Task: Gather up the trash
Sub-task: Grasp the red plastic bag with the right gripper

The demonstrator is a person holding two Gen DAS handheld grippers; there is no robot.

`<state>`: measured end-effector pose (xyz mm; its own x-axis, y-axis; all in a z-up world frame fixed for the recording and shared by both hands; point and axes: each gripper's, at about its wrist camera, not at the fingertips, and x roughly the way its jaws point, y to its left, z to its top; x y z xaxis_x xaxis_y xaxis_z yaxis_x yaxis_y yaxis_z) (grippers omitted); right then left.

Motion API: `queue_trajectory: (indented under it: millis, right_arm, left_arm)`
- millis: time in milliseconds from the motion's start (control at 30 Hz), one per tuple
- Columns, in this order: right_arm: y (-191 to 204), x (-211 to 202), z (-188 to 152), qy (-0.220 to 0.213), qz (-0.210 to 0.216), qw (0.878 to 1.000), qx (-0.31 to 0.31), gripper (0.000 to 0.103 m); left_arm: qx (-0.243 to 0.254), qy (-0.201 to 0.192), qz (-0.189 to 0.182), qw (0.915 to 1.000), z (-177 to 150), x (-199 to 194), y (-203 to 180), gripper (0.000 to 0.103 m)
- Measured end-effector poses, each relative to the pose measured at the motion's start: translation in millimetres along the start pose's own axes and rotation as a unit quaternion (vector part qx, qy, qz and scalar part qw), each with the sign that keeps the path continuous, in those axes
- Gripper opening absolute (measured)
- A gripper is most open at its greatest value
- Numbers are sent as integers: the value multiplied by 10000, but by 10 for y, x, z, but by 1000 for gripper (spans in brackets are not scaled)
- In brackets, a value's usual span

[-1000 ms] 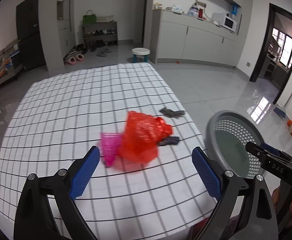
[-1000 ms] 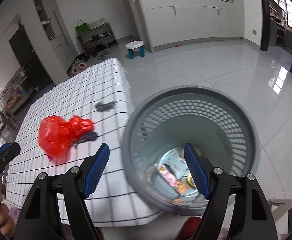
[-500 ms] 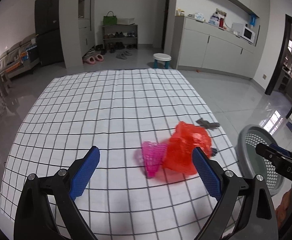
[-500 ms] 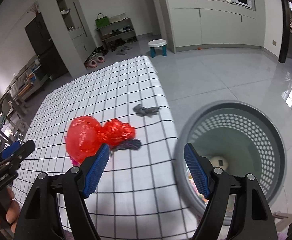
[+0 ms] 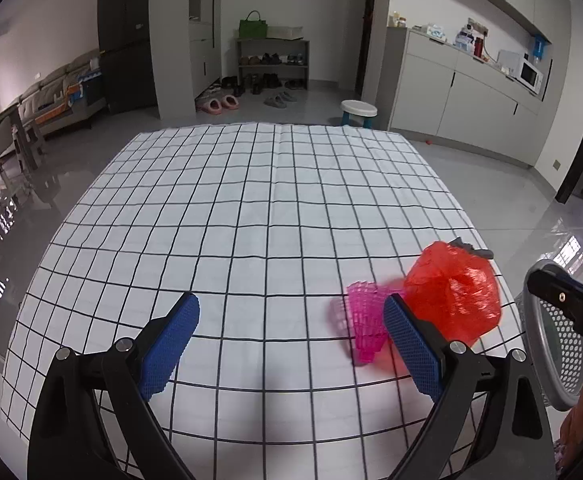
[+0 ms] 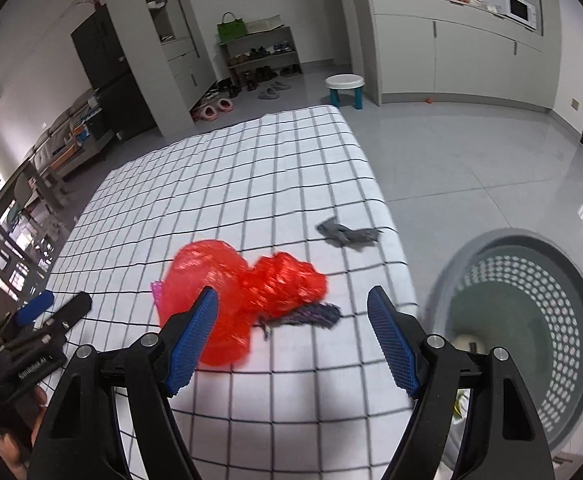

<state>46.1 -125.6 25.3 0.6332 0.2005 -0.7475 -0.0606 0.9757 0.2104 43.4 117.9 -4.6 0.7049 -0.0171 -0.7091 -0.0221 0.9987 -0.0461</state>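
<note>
Four pieces of trash lie on the checked tabletop [image 5: 251,208] near its right edge. We see a crumpled red plastic bag [image 6: 247,288] as the largest piece; in the right wrist view it sits at about 10 o'clock from that view's centre. A pink mesh piece [image 5: 365,326] touches the bag on its 9 o'clock side in the left wrist view. A dark purple-grey scrap [image 6: 311,315] lies against the bag's 4 o'clock edge, and a grey crumpled scrap [image 6: 347,234] rests apart from it, at 1 o'clock of the bag, close to the cloth's edge.

Beside the tabletop, at 4 o'clock in the right wrist view, stands a grey perforated bin [image 6: 531,320] on the tiled floor [image 6: 471,160]; what lies at its bottom is too dim for us to name.

We find the right tongs [image 6: 293,334] standing wide apart and empty, above the purple-grey scrap. The left tongs [image 5: 291,348] likewise gape wide with nothing between the pads, over bare cloth, the pink mesh just behind the right-hand pad.

Beyond the tabletop, at 12 o'clock, we note a shoe rack [image 5: 273,62] and a small white stool [image 5: 358,111].
</note>
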Motion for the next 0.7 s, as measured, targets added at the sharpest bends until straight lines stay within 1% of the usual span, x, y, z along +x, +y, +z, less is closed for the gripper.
queue_trajectory:
  millis: [100,133,167,233,367,467,700]
  right_arm:
    - [132,53,66,-73,125,9999,-68,74]
    - [167,68,91,-83,163,9998,-75,75]
    - [217,93,124,-89,231,9997,-87,79]
    - [319,167,172,-30,290,9994,-164,81]
    - [466,380,147,170,0,9991,-385,81]
    - [514,536,73,347,-68,9981,-497,81]
    - [557,762,-76,606,-256,9954,-690,80]
  left_arm:
    - [-32,53,16,10000,-23,42,40,91]
    - [-39,60,31,10000,-27,49,49,91]
    - [-50,68,42,10000,-34,59,55,91]
    - [-79,88,26,9999,-41,79,79,91]
    - [-171,167,-28,9997,-47,123,118,91]
    - [-222,206,-27,9995,-63,146,157,91]
    - [-309,320,-6,9990,-117,223,199,91]
